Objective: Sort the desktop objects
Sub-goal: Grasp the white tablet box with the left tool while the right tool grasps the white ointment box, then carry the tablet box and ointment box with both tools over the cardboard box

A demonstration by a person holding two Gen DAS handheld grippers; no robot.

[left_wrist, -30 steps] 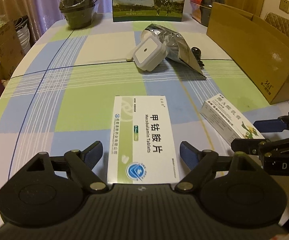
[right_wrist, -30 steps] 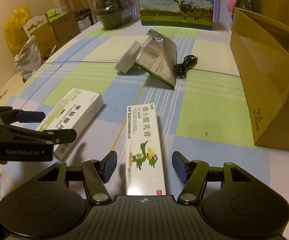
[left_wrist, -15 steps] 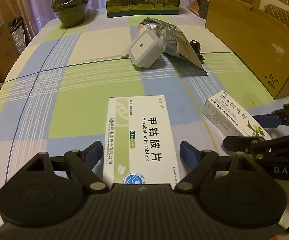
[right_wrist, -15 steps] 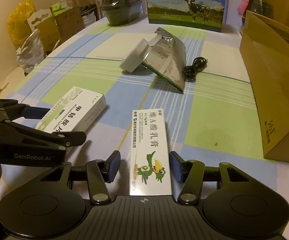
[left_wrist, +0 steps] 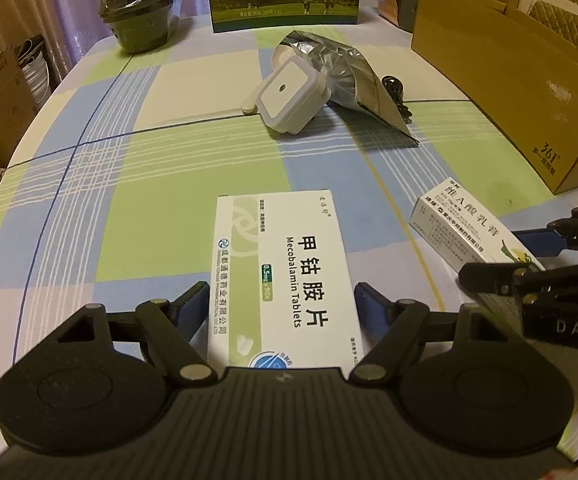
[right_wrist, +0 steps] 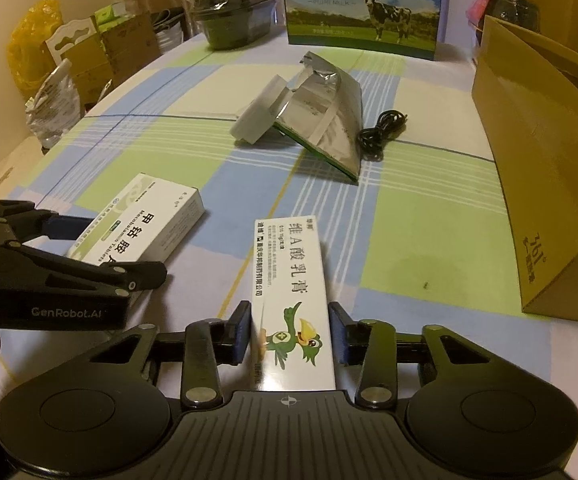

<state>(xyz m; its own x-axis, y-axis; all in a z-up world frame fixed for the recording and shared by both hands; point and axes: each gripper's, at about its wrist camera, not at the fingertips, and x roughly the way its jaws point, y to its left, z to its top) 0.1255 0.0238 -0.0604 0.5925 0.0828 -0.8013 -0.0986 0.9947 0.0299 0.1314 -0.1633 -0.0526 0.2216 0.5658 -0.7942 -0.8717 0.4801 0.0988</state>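
Left claw (left_wrist: 282, 307) straddles the near end of the white Mecobalamin tablet box (left_wrist: 285, 276), its blue pads (left_wrist: 193, 308) set just outside the box edges; whether they touch the cardboard cannot be told. Right claw (right_wrist: 292, 334) brackets the long ointment carton (right_wrist: 293, 296) (printed with a green cartoon bird), the pads (right_wrist: 243, 332) close against both long sides, though firm contact cannot be confirmed. Both cartons lie flat on the chequered tabletop (left_wrist: 137, 184), side by side near the front edge, the tablet box to the left of the ointment carton. Farther back lie a white square device (left_wrist: 289, 98) leaning against a silver foil pouch (right_wrist: 325, 120), with a coiled black cable (right_wrist: 381, 134) just beside the pouch. An open brown cardboard box (right_wrist: 545, 168) stands along the right edge. At the far end stand a milk carton case (right_wrist: 363, 4) and a dark wrapped bowl (left_wrist: 139, 14).
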